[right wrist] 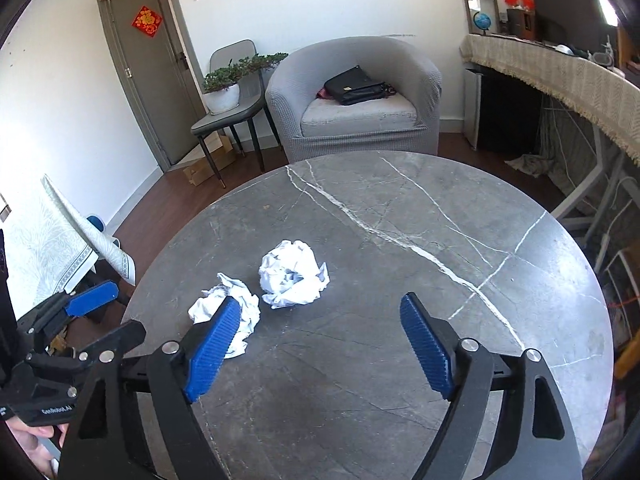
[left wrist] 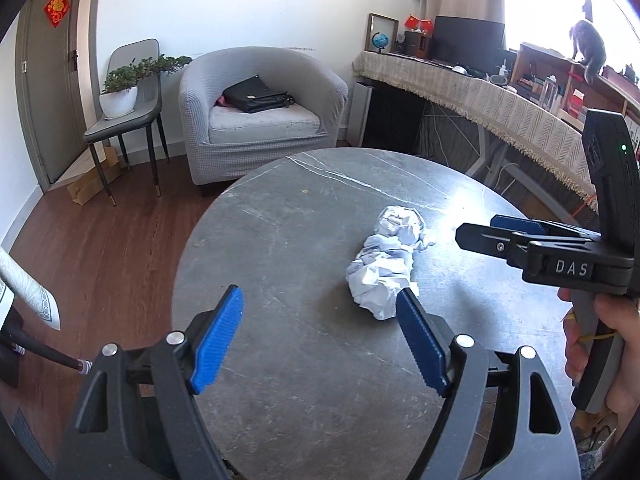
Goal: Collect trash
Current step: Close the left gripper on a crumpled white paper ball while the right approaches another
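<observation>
Two crumpled white paper balls lie on the round grey marble table (left wrist: 280, 240). In the left wrist view the near ball (left wrist: 380, 280) lies just ahead of my right fingertip, the far ball (left wrist: 402, 224) behind it. My left gripper (left wrist: 320, 304) is open and empty over the table. In the right wrist view the round ball (right wrist: 294, 278) lies ahead and the flatter one (right wrist: 230, 316) sits partly behind a blue pad (right wrist: 212, 352). My right gripper (right wrist: 320, 316) is open and empty; it also shows in the left wrist view (left wrist: 480, 236).
A grey armchair (left wrist: 260, 116) with a black bag (left wrist: 256, 96) stands beyond the table. A chair with a potted plant (left wrist: 120, 92) is at the left. A cloth-covered desk (left wrist: 500, 100) runs along the right. Wood floor surrounds the table (right wrist: 400, 240).
</observation>
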`<act>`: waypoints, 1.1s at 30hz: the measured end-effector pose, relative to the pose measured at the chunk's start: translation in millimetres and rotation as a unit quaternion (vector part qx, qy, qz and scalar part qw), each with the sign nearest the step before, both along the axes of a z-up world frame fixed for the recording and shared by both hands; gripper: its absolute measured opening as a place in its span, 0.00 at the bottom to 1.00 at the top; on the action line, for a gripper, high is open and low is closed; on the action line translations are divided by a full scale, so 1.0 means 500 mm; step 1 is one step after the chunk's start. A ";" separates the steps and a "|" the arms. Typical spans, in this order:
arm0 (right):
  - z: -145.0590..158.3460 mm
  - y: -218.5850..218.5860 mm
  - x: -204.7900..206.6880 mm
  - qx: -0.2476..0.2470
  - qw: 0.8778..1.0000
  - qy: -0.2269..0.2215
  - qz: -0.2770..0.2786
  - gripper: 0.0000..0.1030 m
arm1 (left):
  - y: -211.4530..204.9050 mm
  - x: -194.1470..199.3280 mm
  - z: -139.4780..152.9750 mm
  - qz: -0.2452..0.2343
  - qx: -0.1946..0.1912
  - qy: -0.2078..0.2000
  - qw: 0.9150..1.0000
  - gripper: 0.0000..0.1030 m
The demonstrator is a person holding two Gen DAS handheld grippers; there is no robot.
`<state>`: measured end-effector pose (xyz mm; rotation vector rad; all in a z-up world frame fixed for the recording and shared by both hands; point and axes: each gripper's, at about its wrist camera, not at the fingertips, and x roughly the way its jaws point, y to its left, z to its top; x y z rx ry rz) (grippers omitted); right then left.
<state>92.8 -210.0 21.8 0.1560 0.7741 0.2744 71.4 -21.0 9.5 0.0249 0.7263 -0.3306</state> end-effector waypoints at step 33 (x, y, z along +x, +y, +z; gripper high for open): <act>-0.024 0.008 0.043 0.018 0.999 0.028 0.000 0.84 | -0.041 0.060 -0.044 0.020 -0.019 0.058 0.998 0.50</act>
